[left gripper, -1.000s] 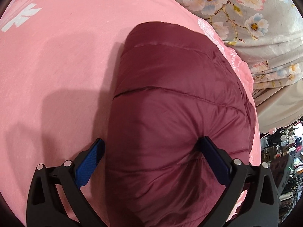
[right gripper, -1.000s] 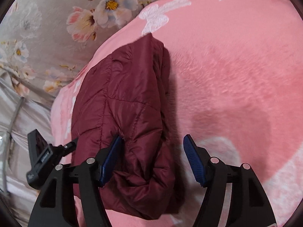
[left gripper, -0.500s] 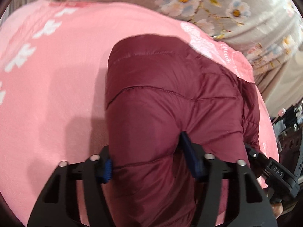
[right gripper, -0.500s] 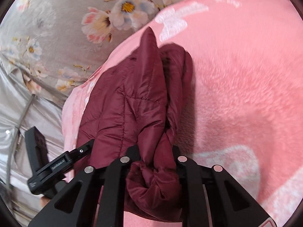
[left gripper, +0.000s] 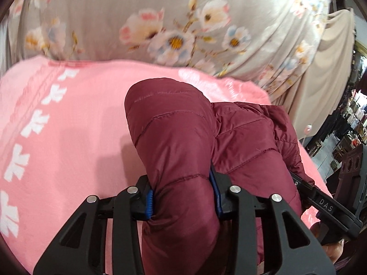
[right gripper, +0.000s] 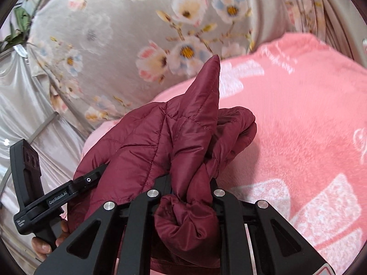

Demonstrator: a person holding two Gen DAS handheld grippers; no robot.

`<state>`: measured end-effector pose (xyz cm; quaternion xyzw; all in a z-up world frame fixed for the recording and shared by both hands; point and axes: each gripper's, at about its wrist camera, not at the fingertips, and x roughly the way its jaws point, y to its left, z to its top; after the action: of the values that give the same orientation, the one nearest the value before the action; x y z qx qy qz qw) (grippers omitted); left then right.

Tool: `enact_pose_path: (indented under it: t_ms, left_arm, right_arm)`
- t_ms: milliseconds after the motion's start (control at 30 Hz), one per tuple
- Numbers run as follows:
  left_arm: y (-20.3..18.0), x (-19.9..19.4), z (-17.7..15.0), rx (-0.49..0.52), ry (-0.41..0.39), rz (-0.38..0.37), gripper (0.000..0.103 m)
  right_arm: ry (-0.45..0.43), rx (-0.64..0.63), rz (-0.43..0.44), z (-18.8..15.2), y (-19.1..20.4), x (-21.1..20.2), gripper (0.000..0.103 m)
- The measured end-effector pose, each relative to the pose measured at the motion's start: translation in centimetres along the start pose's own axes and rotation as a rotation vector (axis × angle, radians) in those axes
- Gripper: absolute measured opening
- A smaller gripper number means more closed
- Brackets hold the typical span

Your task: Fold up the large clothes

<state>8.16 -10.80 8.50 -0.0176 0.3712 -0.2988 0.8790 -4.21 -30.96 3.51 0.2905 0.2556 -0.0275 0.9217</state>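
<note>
Grippers, open a second ago, now pinch jacket [left gripper: 183, 142].

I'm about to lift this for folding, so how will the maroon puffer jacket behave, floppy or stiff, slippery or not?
Probably floppy: the maroon puffer jacket bunches into a twisted wad at the right gripper. Likely squashy and light, since its quilted padding dents between the closing left gripper pads. The shiny shell may slip.

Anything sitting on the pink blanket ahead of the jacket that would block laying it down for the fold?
Nothing visible. Both views show bare pink blanket beside and beyond the maroon puffer jacket. The left gripper, jaws closing, and the right gripper each have jacket fabric between their pads. The floral fabric lies past the blanket's edge.
</note>
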Motion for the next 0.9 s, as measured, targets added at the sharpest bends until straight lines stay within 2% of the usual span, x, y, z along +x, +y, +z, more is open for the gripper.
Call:
enact_pose_path:
  t_ms: [233,467,700,900]
  left_arm:
    - [-1.6,-7.2,1.7,0.057,-0.164,-0.032,0.036]
    - [-2.2,-14.0,3.8,0.139,-0.350,-0.023,0.036]
    - [-0.9,-17.9,6.3,0.216,-0.480,0.031,0.036]
    - [4.1,-16.7,8.9,0.210,-0.506,0.034,0.036]
  right_arm:
    - [-0.164,-0.134,0.013,1.6,5.2,-5.3,0.015]
    - [-0.304,-0.271,0.064,3.7,11.4,-8.8,0.015]
    - [-0.354,-0.367,0.121,5.4,16.8,-8.1,0.014]
    - [-0.350,-0.397,0.178,7.1,19.2,-3.5,0.014]
